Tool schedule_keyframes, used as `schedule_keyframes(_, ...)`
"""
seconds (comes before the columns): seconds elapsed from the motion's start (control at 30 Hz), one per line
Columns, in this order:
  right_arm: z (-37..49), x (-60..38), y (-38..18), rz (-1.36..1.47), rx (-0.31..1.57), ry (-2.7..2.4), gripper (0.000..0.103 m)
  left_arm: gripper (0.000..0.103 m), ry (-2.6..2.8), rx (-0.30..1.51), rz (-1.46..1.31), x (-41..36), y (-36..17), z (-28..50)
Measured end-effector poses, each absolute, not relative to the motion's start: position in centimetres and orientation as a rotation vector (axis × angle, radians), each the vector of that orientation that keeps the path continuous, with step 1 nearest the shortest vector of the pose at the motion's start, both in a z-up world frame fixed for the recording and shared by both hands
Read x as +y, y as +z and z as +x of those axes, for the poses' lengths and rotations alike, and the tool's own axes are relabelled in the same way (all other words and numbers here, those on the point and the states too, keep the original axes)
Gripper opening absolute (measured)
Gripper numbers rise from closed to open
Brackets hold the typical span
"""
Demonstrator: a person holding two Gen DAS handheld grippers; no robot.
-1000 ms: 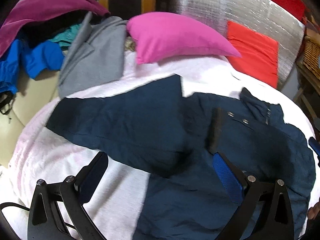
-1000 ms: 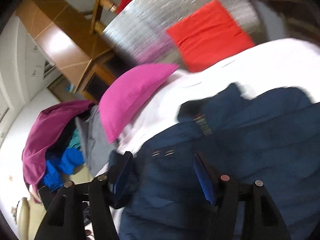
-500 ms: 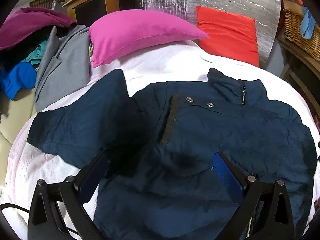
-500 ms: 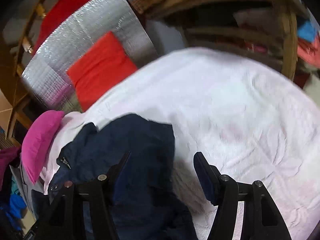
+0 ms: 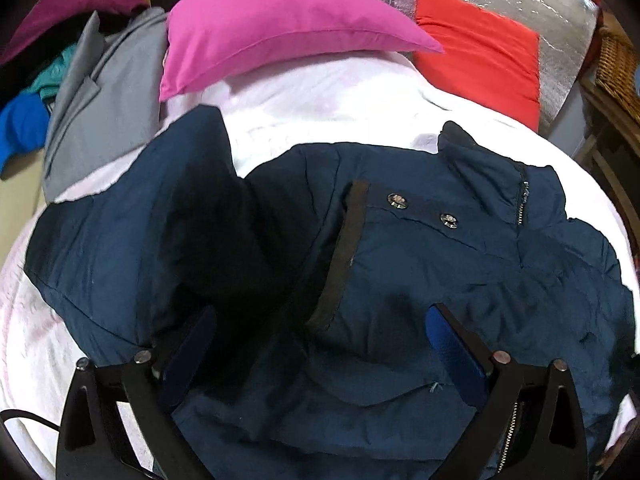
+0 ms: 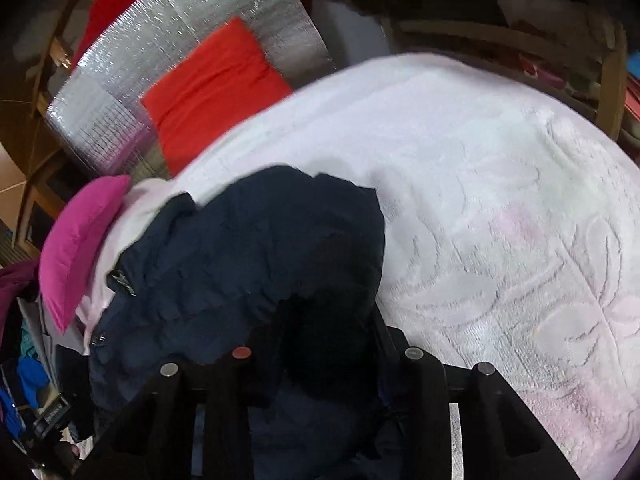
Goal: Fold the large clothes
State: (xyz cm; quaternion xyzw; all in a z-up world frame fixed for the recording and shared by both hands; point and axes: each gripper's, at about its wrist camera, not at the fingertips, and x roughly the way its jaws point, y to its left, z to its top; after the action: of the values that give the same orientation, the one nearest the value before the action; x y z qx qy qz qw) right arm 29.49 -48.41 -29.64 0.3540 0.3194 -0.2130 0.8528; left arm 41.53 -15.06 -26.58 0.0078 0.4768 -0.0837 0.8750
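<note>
Landmark: pink pillow (image 5: 280,28), lying at the far end of the white bedspread (image 5: 320,96).
Task item: navy jacket (image 5: 420,280), spread front-up on the bedspread on the near side of the pink pillow; collar and zip end toward the red cushion side, one sleeve reaching out toward the pillow's left corner.
Jacket detail: two metal snaps (image 5: 422,210) on a flap near the collar; a dark-edged placket runs down from them.
Left gripper (image 5: 320,344): fingers set wide apart, hovering over the jacket's chest; nothing is held between the blue pads (image 5: 452,352).
Right gripper (image 6: 312,344): fingers drawn close together, with a bunch of navy jacket (image 6: 260,264) fabric clamped between them; fingertips hidden by the cloth.
Right-hand view: the gripped fabric is raised in a hump, bare bedspread (image 6: 500,220) beyond it, away from the pillow (image 6: 80,248).
Beside pillow, left: grey garment (image 5: 100,92), then a heap of purple, teal and blue clothes (image 5: 36,80).
Beside pillow, right: red cushion (image 5: 480,52) propped against a silver foil panel (image 5: 540,4).
Far right edge: wicker basket (image 5: 618,68).
</note>
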Motion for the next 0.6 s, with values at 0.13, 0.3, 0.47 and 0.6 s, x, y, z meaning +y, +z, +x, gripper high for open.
schedule_keyframes(0.13, 28.6, -48.5, -30.6, 0.768, 0.625, -0.461, 0.044, 0.087, -0.175, 1.006, -0.022, -14.4, -26.8, 41.6)
schedule_keyframes(0.3, 27.9, -47.3, -30.7, 0.706, 0.553, -0.487, 0.047, 0.086, -0.2, 1.015, -0.024, -14.8, -27.2, 41.5)
schedule_keyframes(0.47, 26.8, -47.8, -30.9, 0.722, 0.516, -0.484, 0.052, 0.086, -0.213, 1.019, 0.012, -15.6, -28.0, 41.4)
schedule_keyframes(0.6, 26.9, -48.3, -31.4, 0.768, 0.502, -0.472, 0.055, 0.04, -0.263, 1.002, 0.02, -16.2, -28.1, 41.3)
